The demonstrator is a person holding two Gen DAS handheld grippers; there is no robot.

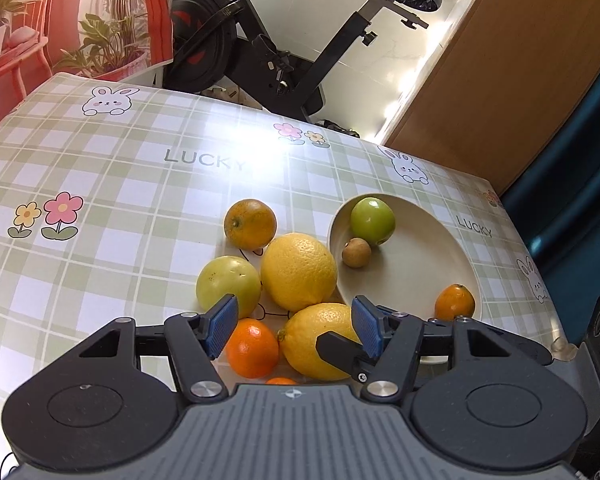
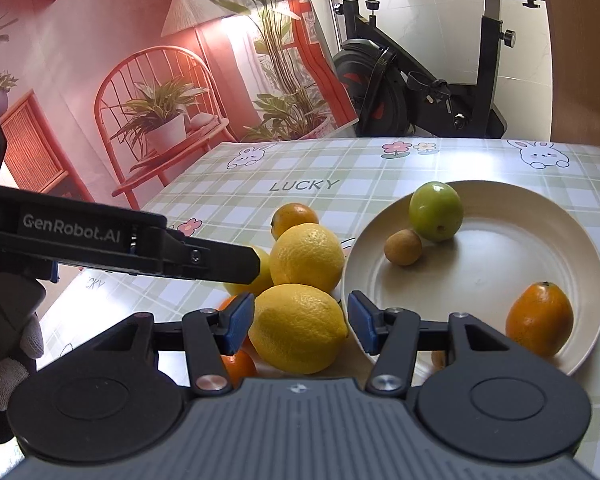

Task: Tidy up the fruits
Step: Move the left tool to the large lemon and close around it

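Right gripper (image 2: 300,326) sits nearest the lens, jaws part-open, straddling the near yellow dimpled lemon (image 2: 298,328). Blue pads flank it on both sides; the left pad looks touching or nearly so, and a sliver of gap shows at the right one. I'd call it not yet clamped.

Left gripper (image 1: 294,328) is also part-open with nothing held. Its pads hover over the pile on the green-checked vinyl counter (image 1: 120,184), just beside the cream round plate (image 1: 466,260).

Where the fruit is, relative to the plate:
- On it: green smooth apple (image 2: 436,211), small brown round fruit (image 2: 403,247), orange oval fruit (image 2: 539,319) near the front rim.
- Just beside its rim, on the counter: near lemon, second yellow lemon (image 2: 307,258), pale yellow-green round fruit (image 1: 228,282), round orange (image 1: 250,224) furthest back, bright small orange (image 1: 252,348) at the front.

Risks, as I judge them:
- Piled fruits touch each other. Lifting the near lemon could set its neighbours rolling across the slick cloth.
- A lemon is rounded and waxy, so an off-centre pinch may squirt it out.
- Both grippers crowd the same pile, so a finger clash is likely.
- Dropping a lemon on the plate could knock the brown fruit or apple rolling.

View differences:
- Right wrist shows the left gripper's black arm and a grey-gloved hand (image 2: 16,356); left wrist doesn't.
- Left wrist shows the pale yellow-green fruit whole; right wrist has it mostly hidden behind that arm.
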